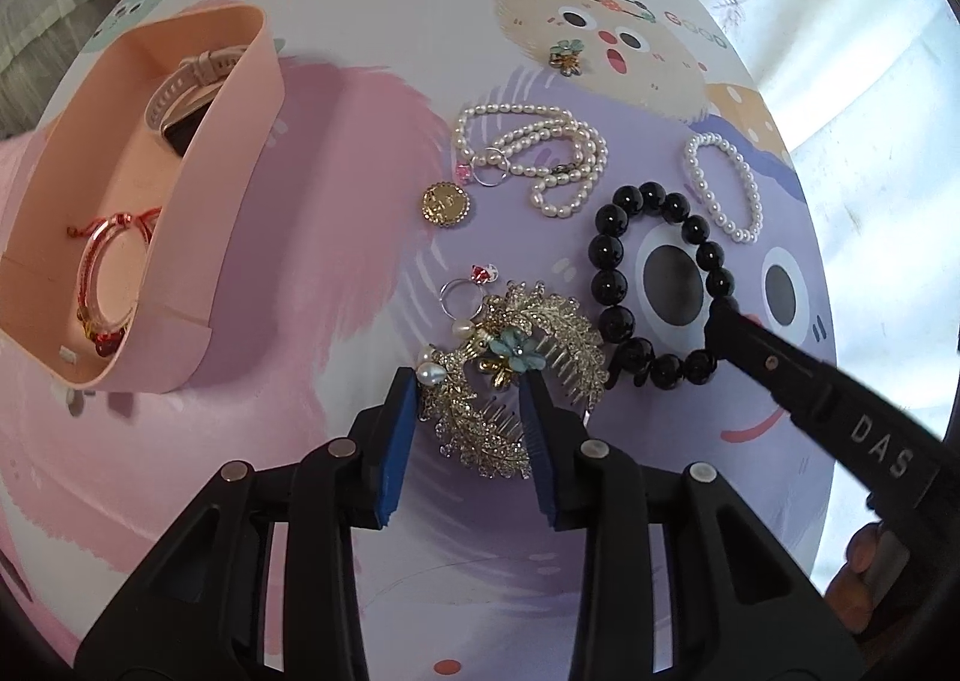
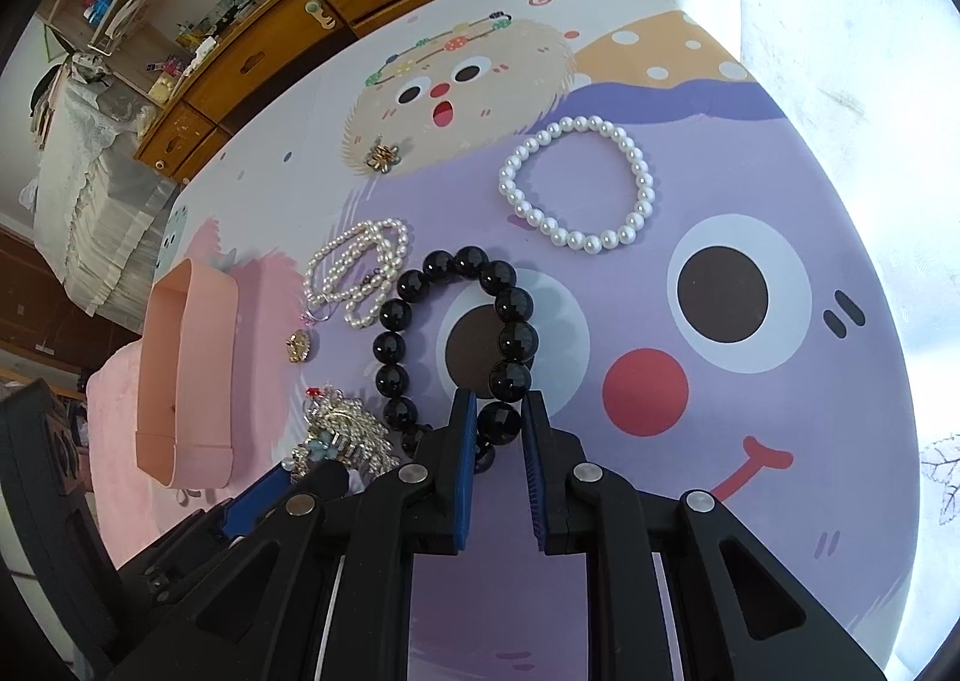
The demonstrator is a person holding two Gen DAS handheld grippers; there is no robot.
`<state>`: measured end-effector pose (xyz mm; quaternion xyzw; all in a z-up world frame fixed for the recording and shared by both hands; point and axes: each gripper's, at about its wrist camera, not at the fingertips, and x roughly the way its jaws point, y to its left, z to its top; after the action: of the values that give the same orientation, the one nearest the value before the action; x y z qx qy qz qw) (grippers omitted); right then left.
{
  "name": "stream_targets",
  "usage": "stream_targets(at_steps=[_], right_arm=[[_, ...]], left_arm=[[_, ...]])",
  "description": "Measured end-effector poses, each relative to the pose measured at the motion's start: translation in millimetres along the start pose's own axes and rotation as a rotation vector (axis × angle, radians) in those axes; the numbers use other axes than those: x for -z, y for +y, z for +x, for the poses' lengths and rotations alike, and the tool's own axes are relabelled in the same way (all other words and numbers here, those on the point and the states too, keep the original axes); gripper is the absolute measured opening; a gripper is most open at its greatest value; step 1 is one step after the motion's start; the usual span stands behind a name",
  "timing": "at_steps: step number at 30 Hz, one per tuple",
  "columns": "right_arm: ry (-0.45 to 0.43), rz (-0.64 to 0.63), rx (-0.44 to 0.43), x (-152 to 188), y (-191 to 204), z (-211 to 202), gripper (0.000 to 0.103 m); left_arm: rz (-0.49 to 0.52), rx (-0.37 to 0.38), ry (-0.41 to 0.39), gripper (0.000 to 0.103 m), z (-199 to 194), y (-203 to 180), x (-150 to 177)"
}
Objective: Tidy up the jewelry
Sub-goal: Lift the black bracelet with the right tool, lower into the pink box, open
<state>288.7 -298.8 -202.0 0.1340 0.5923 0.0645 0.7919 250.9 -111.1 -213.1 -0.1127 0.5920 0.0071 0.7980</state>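
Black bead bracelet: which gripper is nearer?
Right. The right gripper is clamped on a bead of the black bead bracelet; the left gripper straddles the gold hair comb beside it.

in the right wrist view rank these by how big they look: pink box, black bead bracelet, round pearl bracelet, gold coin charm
1. pink box
2. black bead bracelet and round pearl bracelet: rings look alike in span; the black one lies nearer the camera, so unranked
3. gold coin charm, clearly smallest

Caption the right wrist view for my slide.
Right gripper clamps a bead of the black bracelet on the cartoon mat; pearl bracelet and pink box beyond.
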Motion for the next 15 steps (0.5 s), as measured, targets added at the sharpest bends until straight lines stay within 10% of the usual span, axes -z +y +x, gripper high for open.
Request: stream_targets(at_steps=[15], right_arm=[[-0.095, -0.002, -0.051, 2.3, 28.1, -42.6, 0.015]], left_arm=[[0.106, 0.058, -0.126, 0.031, -44.5, 26.2, 13.7]])
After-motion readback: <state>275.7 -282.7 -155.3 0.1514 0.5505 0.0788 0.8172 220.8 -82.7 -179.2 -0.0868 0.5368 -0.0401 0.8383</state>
